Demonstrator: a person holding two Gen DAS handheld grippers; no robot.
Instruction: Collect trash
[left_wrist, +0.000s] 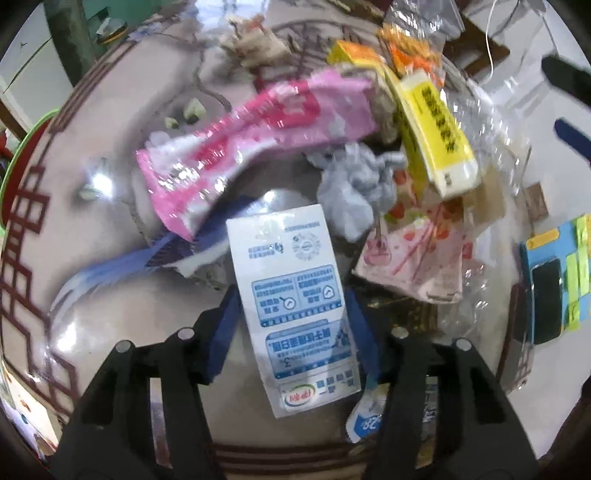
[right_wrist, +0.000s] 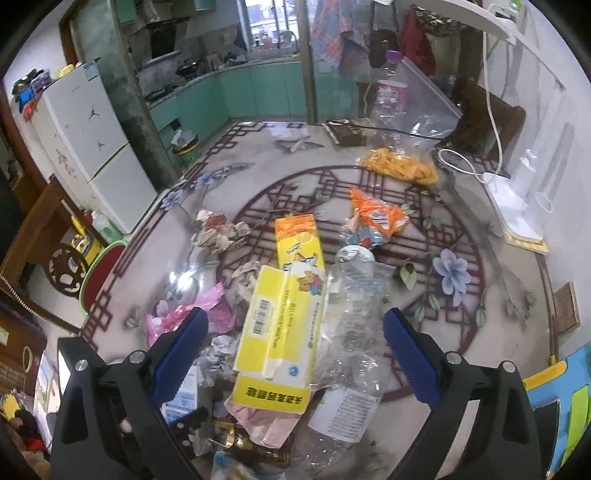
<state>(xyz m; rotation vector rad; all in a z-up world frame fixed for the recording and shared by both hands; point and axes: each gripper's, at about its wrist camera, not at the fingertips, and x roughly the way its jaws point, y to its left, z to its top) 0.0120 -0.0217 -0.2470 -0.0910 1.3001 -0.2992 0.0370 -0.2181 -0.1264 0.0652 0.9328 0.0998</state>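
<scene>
Gripping a white milk carton (left_wrist: 295, 306), your left tool (left_wrist: 291, 317) has its 2 blue pads pressed against the carton's long sides, jaws narrowed onto it. The carton runs forward between the fingers, printed side up, over the patterned desk (left_wrist: 92, 258). Just ahead of that tool and to its left lies a pink wrapper (left_wrist: 251, 147), stretched diagonally, with a blue-and-white wrapper (left_wrist: 147, 258) partly under its near end. A crumpled grey tissue (left_wrist: 354, 184) sits straight ahead of the carton's far end. Ahead and to the right, a yellow box (left_wrist: 436, 136) rests tilted on the heap, and nearer, a pink strawberry-print carton (left_wrist: 424, 254) lies beside clear plastic.

Your right tool (right_wrist: 295, 350) hangs wide open with nothing held; its blue pads (right_wrist: 184, 350) stand well apart over the same heap. Between them you see the yellow box (right_wrist: 280, 332) and a crushed clear bottle (right_wrist: 351, 332) just beside it on the right. Farther ahead of that tool lie an orange packet (right_wrist: 376, 214), a crumpled brown paper (right_wrist: 221, 232) to the left, and a clear bag with orange pieces (right_wrist: 402, 166) near the desk's far edge.
</scene>
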